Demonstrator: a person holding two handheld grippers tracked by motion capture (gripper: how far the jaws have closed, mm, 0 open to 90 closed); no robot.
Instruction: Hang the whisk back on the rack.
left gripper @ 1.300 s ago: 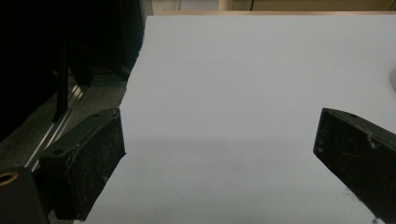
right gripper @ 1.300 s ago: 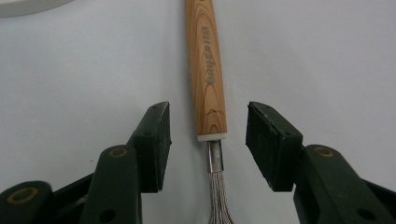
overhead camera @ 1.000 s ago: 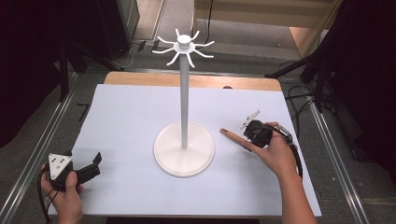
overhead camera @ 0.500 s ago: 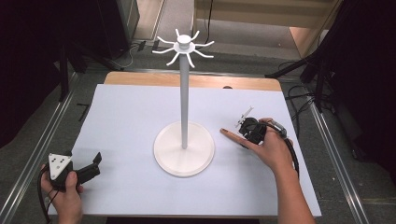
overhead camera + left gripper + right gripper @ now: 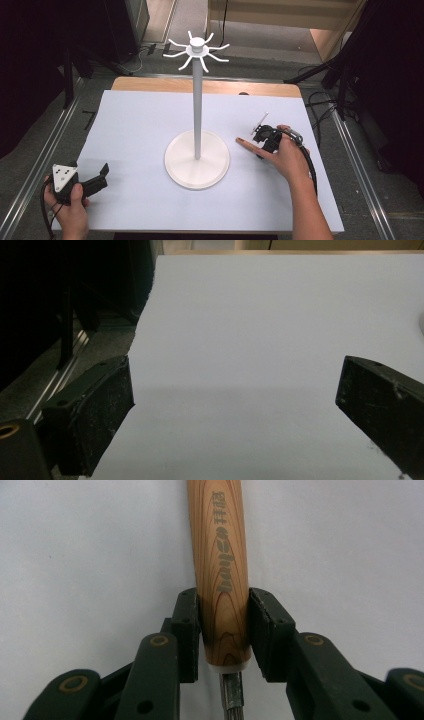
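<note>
Right gripper (image 5: 222,630): jaws closed on the wooden handle (image 5: 220,570) near its metal ferrule end, low over the white table cover (image 5: 140,120), right of the white stand (image 5: 197,150). Left gripper (image 5: 235,395): jaws wide, empty, at the near-left corner. Handle judged light, stiff, smooth; varnish may slip, so gripping near the ferrule seems sound.

Your right hand (image 5: 287,157) covers most of the right gripper (image 5: 261,136) in the high view, so you cannot tell there how its jaws stand. The wooden handle (image 5: 222,575) runs off the top edge of the right gripper view, and its metal shank (image 5: 230,692) leaves at the bottom, so the tool's working end stays unknown. In the left gripper view, the stand's white base (image 5: 421,324) is cut to a sliver at the right edge.
</note>
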